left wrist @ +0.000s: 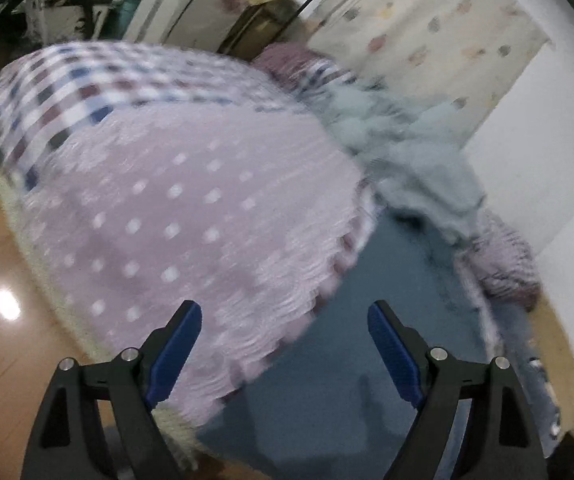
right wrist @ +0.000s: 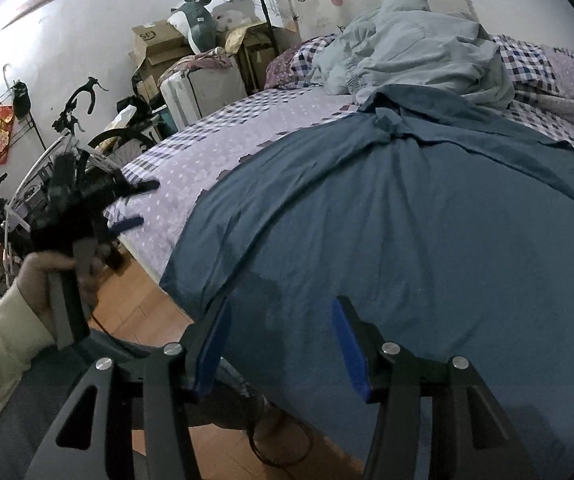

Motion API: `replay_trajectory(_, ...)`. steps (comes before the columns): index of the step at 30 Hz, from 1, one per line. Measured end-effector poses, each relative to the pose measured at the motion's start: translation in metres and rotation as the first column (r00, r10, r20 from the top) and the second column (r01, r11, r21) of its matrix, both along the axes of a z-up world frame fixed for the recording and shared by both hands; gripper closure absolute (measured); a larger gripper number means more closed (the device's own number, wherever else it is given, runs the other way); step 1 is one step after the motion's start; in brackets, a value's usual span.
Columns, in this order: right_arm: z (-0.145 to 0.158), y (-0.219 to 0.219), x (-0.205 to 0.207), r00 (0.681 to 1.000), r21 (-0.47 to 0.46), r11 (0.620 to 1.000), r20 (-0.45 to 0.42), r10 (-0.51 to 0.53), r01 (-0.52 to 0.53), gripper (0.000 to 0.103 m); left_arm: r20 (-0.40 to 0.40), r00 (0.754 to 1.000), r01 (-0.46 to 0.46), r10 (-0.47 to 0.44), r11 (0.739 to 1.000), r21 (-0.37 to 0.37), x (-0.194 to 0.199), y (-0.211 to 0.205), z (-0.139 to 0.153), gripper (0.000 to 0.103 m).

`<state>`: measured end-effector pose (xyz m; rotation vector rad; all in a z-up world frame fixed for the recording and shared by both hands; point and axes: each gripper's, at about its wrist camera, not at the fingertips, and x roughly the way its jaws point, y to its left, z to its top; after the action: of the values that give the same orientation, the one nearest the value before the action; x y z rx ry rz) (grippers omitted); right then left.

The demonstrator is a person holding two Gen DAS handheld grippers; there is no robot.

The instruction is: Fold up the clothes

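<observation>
open bedsheet [right wrist: 191, 152] left, garment heap [right wrist: 415, 56] blocking far side

Two grippers out: the left gripper [right wrist: 137, 204] and the right gripper [right wrist: 281, 344], jaws apart on both. Two garments on the one bed [right wrist: 191, 148]: a dark blue garment [right wrist: 387, 232] near, a pale blue-grey garment [right wrist: 415, 56] far. One bicycle [right wrist: 71, 136] left, one suitcase [right wrist: 203, 88], one plush toy [right wrist: 197, 20].
</observation>
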<state>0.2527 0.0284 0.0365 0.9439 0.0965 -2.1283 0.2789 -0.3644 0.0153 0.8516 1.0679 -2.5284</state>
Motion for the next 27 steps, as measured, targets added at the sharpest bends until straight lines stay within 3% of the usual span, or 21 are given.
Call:
replay_trajectory(3,0.002,-0.002,0.003,1.0,-0.017,1.0,0.003,0.009,-0.009,0.047,0.037,0.999,-0.004,0.001,0.998,0.069,0.006,-0.003,-0.018,0.015)
replay_trajectory(9,0.003,-0.009,0.012,0.999,-0.022,0.999,-0.012,0.032,-0.033,0.047,0.017,1.0,0.019,-0.023,0.976,0.215,0.015,0.005,-0.043,0.015)
replay_trajectory(13,0.0,-0.011,0.016,0.999,-0.01,0.999,-0.009,0.041,-0.041,0.047,0.011,0.998,0.051,-0.055,0.963,0.265,0.014,0.009,-0.049,0.015)
replay_trajectory(17,-0.003,-0.013,0.017,0.999,-0.001,0.999,-0.007,0.044,-0.044,0.047,0.043,0.995,0.076,-0.09,0.962,0.264,0.009,0.018,-0.052,0.015)
replay_trajectory(27,-0.006,-0.016,0.015,0.999,0.007,0.999,-0.002,0.044,-0.044,0.047,0.062,0.997,0.029,-0.046,0.966,0.256,0.017,0.018,-0.061,0.015)
